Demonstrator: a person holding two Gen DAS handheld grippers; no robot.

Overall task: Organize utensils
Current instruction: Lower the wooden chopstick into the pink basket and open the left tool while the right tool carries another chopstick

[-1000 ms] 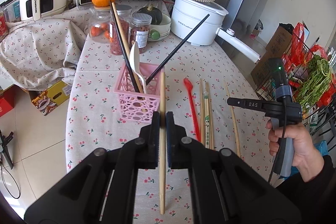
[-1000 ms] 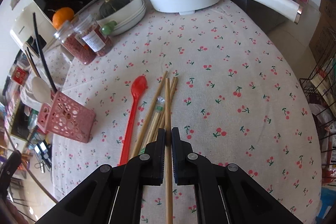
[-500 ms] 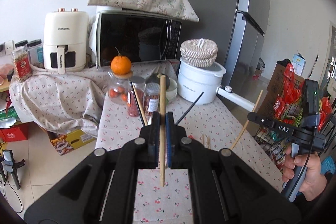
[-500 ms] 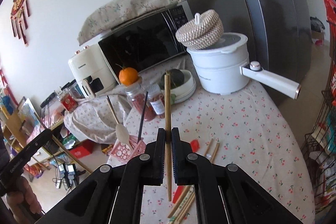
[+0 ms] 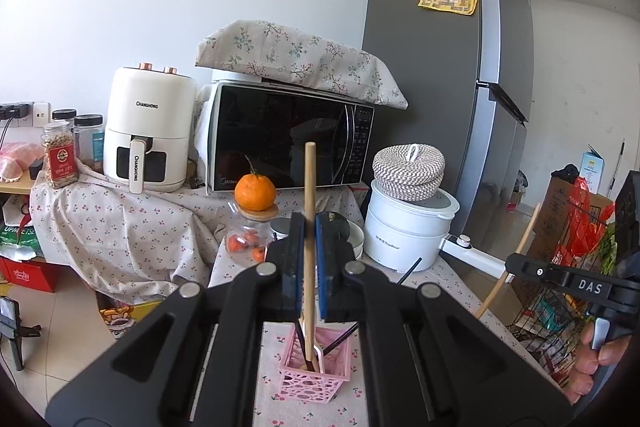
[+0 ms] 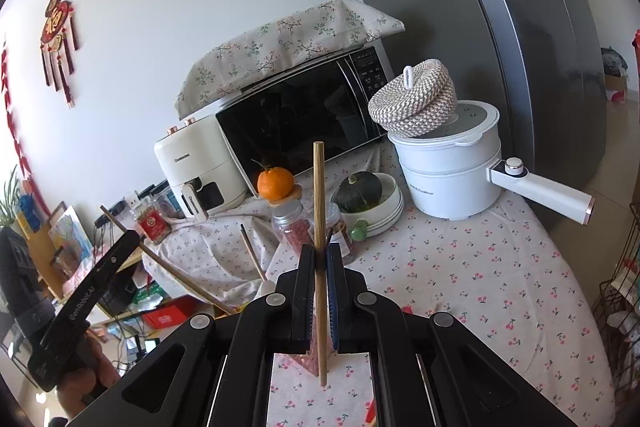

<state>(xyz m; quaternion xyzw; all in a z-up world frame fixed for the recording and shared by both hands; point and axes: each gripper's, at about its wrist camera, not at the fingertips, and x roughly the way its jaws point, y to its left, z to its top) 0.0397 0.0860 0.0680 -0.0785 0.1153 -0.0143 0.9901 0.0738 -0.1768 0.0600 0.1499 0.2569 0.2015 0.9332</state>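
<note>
A pale wooden chopstick (image 5: 309,187) is clamped upright in the left gripper (image 5: 309,227) above the pink perforated plastic basket (image 5: 314,379), while a second wooden chopstick (image 6: 319,195) is clamped in the right gripper (image 6: 320,259).

Ahead of and below the left gripper (image 5: 308,227): pink basket (image 5: 316,373), already crowded with upright utensils, its mouth partly taken. Beyond both tools, closing the far edge of the table (image 6: 460,267): jars (image 6: 296,227) topped with an orange (image 6: 275,183), bowl with squash (image 6: 366,197), white pot (image 6: 452,167) with its handle (image 6: 540,189) jutting to the right of the right gripper (image 6: 320,255), microwave (image 5: 288,139) and air fryer (image 5: 148,131) behind. Bare cherry-print cloth lies to the right of the right gripper, this side of the handle; a wire rack (image 6: 624,287) bounds it farther right.
</note>
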